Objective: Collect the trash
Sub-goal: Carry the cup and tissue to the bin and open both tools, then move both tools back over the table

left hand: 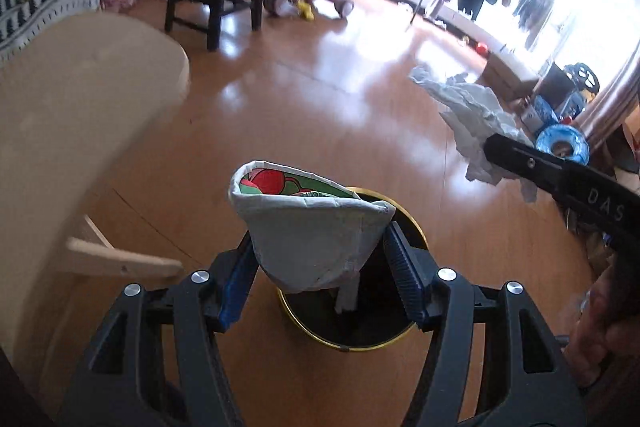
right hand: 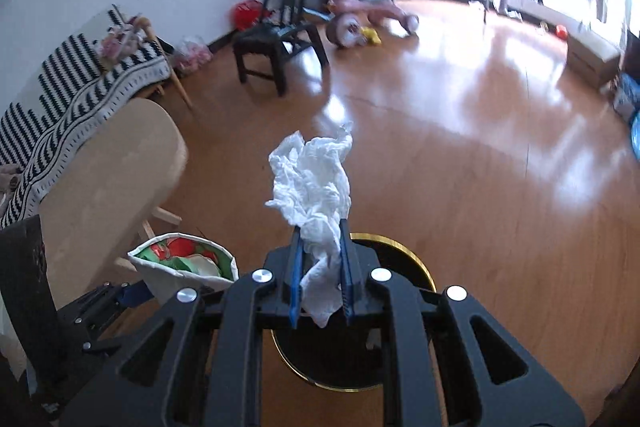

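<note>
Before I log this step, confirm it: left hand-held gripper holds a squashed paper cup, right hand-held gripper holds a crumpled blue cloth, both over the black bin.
One detail is wrong. The right hand-held gripper holds a crumpled white tissue, not a blue cloth; only its pads are blue, as the right wrist view shows. The rest stands: the left hand-held gripper holds the squashed paper cup, both over the black bin.

White tissue (right hand: 316, 187); grey cup (left hand: 312, 239), red-green print inside; black bin (right hand: 400, 255), gold rim; blanket (right hand: 80, 99) seemingly black-white zigzag

A squashed paper cup (left hand: 312, 223) and a crumpled white tissue (right hand: 316, 187) hang above a gold-rimmed black bin (left hand: 360, 323).
</note>
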`<state>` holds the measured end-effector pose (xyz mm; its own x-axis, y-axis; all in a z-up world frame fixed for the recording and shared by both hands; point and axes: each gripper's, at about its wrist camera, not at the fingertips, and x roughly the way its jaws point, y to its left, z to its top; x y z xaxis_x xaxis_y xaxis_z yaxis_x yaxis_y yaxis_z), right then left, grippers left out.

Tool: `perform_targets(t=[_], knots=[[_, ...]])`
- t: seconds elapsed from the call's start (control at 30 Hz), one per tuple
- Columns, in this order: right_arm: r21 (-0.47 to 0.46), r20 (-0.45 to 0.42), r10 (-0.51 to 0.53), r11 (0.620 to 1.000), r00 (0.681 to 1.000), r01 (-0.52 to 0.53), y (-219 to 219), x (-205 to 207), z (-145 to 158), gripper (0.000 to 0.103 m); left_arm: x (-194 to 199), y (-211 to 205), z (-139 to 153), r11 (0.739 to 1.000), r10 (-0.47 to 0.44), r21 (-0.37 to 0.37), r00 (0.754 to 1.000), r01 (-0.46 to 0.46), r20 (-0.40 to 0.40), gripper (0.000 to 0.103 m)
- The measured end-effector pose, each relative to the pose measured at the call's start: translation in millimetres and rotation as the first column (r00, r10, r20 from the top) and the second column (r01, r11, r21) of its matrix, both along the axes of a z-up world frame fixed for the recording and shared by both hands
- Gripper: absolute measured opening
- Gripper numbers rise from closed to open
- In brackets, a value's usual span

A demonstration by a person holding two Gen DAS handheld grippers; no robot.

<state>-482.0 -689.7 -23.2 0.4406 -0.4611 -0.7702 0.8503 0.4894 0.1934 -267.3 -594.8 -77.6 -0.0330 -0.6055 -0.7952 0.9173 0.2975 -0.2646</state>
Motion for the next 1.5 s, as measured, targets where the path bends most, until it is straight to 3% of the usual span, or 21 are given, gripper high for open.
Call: perform_targets(t=[0.17,0.37,1.0,1.07,1.13,1.17,1.5], knots=[[0.094,-0.045,-0.027,0.995,0.999,0.031,1,-10,-52,0.016,-16,-8,-24,0.997,-0.065,0.040,0.998,0.066,-0.010,0.061],[0.158,-0.073,-0.054,0.985,0.996,0.065,5,-25,-89,0.016,-29,-6,-41,0.988,-0.127,0.084,0.992,0.128,-0.008,0.062],[0.172,-0.071,-0.068,0.982,0.995,0.079,1,-11,-89,0.016,-32,-15,-53,0.983,-0.153,0.105,0.988,0.151,0.004,0.063],[0.182,-0.060,-0.065,0.980,0.996,0.075,-1,-13,-90,0.025,-33,-16,-55,0.982,-0.155,0.114,0.988,0.153,0.011,0.065],[0.185,-0.054,-0.078,0.979,0.996,0.086,-3,-15,-90,0.060,-34,-18,-55,0.980,-0.160,0.120,0.987,0.157,0.010,0.071],[0.178,-0.046,-0.084,0.980,0.995,0.091,-3,-16,-89,0.067,-34,-18,-55,0.980,-0.161,0.120,0.987,0.158,0.010,0.078],[0.169,-0.027,-0.109,0.979,0.994,0.112,0,-20,-81,0.072,-34,-14,-54,0.982,-0.149,0.120,0.988,0.145,0.025,0.085]])
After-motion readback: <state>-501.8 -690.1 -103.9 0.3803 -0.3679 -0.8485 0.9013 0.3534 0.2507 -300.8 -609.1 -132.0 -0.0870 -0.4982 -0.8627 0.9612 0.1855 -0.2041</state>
